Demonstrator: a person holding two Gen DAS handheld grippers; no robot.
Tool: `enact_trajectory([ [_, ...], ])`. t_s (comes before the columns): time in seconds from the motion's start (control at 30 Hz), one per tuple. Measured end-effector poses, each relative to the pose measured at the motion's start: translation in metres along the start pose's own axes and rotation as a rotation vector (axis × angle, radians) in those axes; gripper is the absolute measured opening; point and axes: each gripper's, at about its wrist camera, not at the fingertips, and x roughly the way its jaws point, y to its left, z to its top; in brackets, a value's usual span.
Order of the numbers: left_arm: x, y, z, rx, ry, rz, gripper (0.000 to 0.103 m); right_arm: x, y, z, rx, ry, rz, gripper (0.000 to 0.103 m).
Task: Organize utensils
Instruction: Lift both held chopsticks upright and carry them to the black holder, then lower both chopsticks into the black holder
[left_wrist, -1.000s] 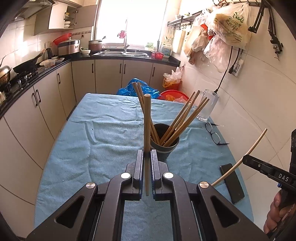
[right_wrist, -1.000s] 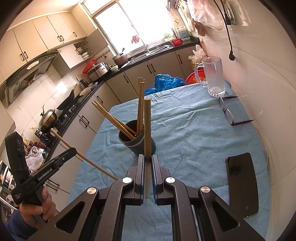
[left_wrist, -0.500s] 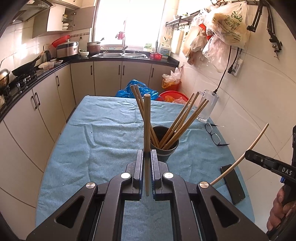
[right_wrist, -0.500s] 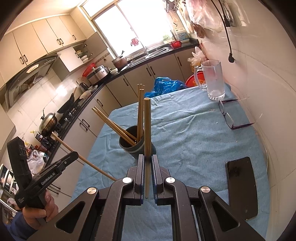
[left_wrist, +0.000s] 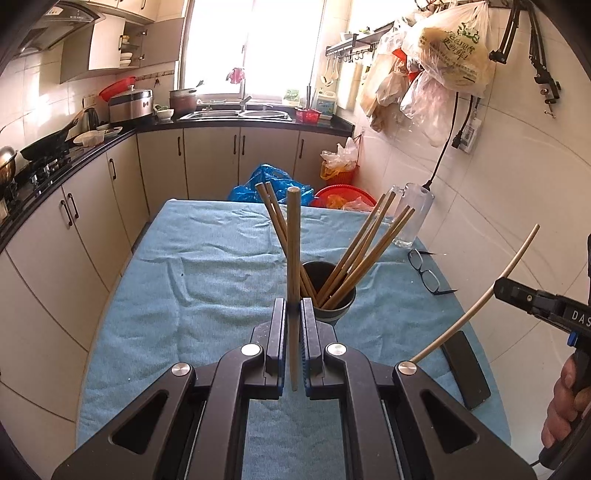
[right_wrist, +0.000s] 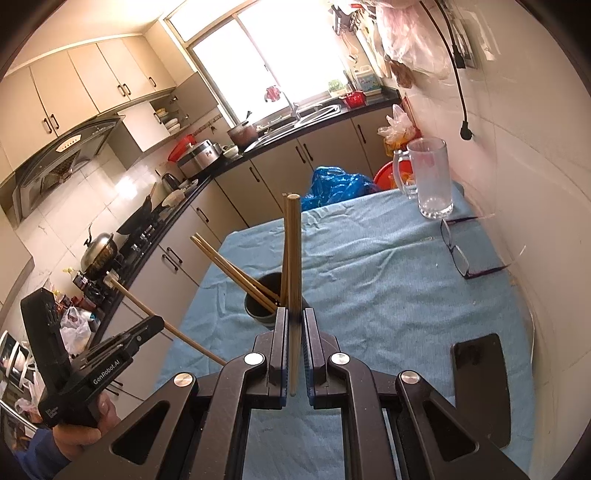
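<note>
A dark round cup (left_wrist: 341, 308) stands mid-table on the blue cloth and holds several wooden chopsticks (left_wrist: 364, 253) that lean outward. My left gripper (left_wrist: 293, 308) is shut on one upright wooden chopstick (left_wrist: 293, 240), just in front of the cup. My right gripper (right_wrist: 294, 317) is shut on another upright chopstick (right_wrist: 294, 251), with the cup (right_wrist: 258, 308) just beyond it. Each gripper shows in the other's view with its chopstick: the right one (left_wrist: 517, 291) at the right edge, the left one (right_wrist: 147, 325) at the lower left.
A black phone (right_wrist: 482, 384) lies near the table's right front edge. Glasses (right_wrist: 458, 251) and a glass mug (right_wrist: 430, 177) sit at the far right. The blue cloth (left_wrist: 207, 266) covers the table. The wall runs along the right; kitchen cabinets stand left and behind.
Both grippers have drawn back and risen a little from the cup, each still holding its chopstick. The cup and its chopsticks have not moved.
</note>
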Motion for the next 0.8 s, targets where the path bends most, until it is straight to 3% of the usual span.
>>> enact_trajectory([
  [0.8, -0.007, 0.002, 0.028, 0.026, -0.047, -0.005, 0.006, -0.001, 0.024, 0.037, -0.043, -0.05, 0.021, 0.008],
])
